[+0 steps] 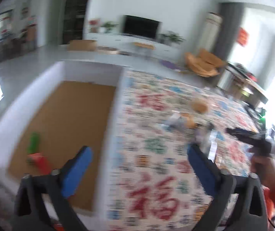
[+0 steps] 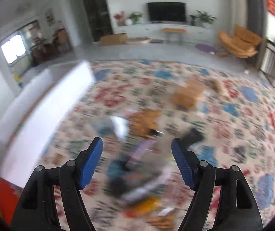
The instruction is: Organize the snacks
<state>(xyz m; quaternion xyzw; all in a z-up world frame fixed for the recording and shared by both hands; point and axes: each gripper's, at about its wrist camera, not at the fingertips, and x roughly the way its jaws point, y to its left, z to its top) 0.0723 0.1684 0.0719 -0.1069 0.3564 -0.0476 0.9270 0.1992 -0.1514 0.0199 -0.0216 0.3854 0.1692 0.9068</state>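
Note:
A white box (image 1: 114, 104) with a brown cardboard floor stands at the left of the table; a green packet (image 1: 33, 142) and a red packet (image 1: 40, 160) lie inside. My left gripper (image 1: 139, 148) is open and empty, straddling the box's right wall. Loose snacks lie on the patterned tablecloth (image 1: 156, 173), among them a round orange one (image 1: 199, 105). My right gripper (image 2: 137, 141) is open above a blurred heap of packets (image 2: 129, 173), touching none. Orange packets (image 2: 145, 121) lie beyond it. The white box (image 2: 46, 104) is to its left.
A hand in an orange-red sleeve (image 1: 262, 165) holds the right gripper (image 1: 234, 131) at the table's right. Beyond the table are grey floor, a television (image 2: 166, 11) on a white cabinet, and an orange chair (image 2: 239, 42). Both views are motion-blurred.

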